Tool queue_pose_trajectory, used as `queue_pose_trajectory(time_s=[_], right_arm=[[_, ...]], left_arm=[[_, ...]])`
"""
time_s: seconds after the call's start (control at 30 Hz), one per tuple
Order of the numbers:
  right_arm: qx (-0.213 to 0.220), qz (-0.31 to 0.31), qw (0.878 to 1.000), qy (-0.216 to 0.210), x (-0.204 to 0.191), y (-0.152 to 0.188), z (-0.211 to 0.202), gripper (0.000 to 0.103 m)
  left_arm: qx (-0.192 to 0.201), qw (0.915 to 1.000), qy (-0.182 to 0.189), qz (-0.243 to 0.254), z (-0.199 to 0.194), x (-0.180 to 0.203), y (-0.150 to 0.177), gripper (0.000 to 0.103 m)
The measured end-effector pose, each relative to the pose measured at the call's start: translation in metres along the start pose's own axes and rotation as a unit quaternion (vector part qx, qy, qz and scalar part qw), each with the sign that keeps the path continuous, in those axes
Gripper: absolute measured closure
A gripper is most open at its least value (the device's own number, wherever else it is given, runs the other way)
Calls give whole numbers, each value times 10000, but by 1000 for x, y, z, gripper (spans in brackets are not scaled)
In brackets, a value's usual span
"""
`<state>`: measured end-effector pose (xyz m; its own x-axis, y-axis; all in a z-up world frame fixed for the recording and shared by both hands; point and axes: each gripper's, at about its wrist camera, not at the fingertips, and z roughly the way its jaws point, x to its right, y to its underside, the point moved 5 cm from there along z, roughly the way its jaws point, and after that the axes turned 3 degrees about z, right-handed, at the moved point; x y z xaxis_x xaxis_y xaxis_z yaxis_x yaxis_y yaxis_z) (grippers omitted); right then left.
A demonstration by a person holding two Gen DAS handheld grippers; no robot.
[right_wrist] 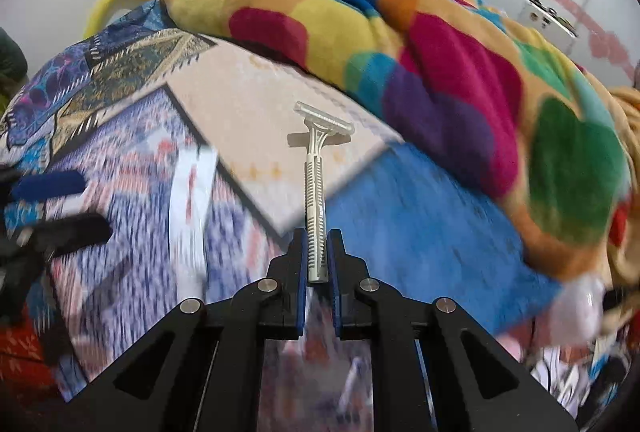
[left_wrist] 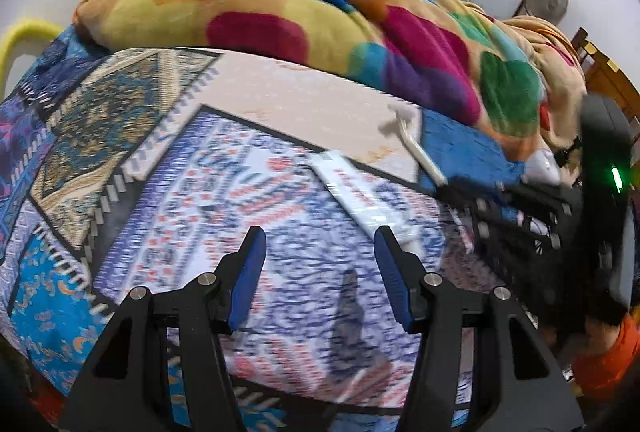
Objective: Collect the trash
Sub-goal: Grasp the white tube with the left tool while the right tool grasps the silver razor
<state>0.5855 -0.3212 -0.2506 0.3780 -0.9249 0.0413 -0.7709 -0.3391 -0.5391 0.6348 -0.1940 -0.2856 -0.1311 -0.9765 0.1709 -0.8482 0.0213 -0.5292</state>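
right gripper [right_wrist: 318, 252] clamps razor [right_wrist: 316, 192] | left gripper [left_wrist: 320, 256] jaws apart, empty | tube [left_wrist: 360, 192] on bedspread [left_wrist: 120, 136]

A tube [left_wrist: 360, 196] lies on the bed [left_wrist: 160, 192], the heaped blanket [left_wrist: 320, 12] behind it, the razor [left_wrist: 420, 152] to its right.

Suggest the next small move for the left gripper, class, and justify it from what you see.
Probably ease the open left gripper forward and right to straddle the long white tube-like item lying on the patterned bedspread. It lies just past the right fingertip, ungrasped, while the right gripper is already shut on the white plastic disposable razor.
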Motion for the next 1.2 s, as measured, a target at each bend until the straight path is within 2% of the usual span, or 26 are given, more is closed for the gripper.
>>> queue_pose_trajectory(time_s=[0.17, 0.33, 0.57, 0.67, 0.8, 0.87, 0.93, 1.03, 1.07, 1.2], right_arm=[[-96, 160, 9998, -85, 14, 30, -21, 94], [-197, 320, 9986, -379, 20, 39, -25, 94], [-99, 224, 9982, -546, 4, 33, -24, 94], [-70, 168, 9987, -473, -2, 28, -18, 94], [20, 94, 9995, -306, -8, 24, -14, 92], [76, 130, 9995, -265, -10, 23, -13, 85], [90, 163, 9997, -128, -12, 22, -9, 83], [157, 212, 9996, 38, -10, 22, -7, 82], [174, 271, 9995, 59, -8, 22, -8, 82], [329, 465, 9984, 28, -4, 20, -8, 82]], left_arm=[[-45, 9999, 25, 97, 13, 27, 1, 48], [217, 9993, 48, 297, 22, 47, 5, 48], [286, 9957, -453, 759, 32, 53, 9, 48], [266, 9928, -538, 1040, 32, 46, 13, 52], [287, 9941, -388, 974, 28, 35, 14, 59], [314, 9949, -334, 899, 26, 31, 16, 62], [359, 9957, -316, 790, 26, 29, 15, 66], [428, 9961, -419, 646, 25, 23, 14, 85], [448, 9965, -403, 576, 25, 20, 13, 88], [462, 9977, -260, 416, 24, 15, 13, 88]])
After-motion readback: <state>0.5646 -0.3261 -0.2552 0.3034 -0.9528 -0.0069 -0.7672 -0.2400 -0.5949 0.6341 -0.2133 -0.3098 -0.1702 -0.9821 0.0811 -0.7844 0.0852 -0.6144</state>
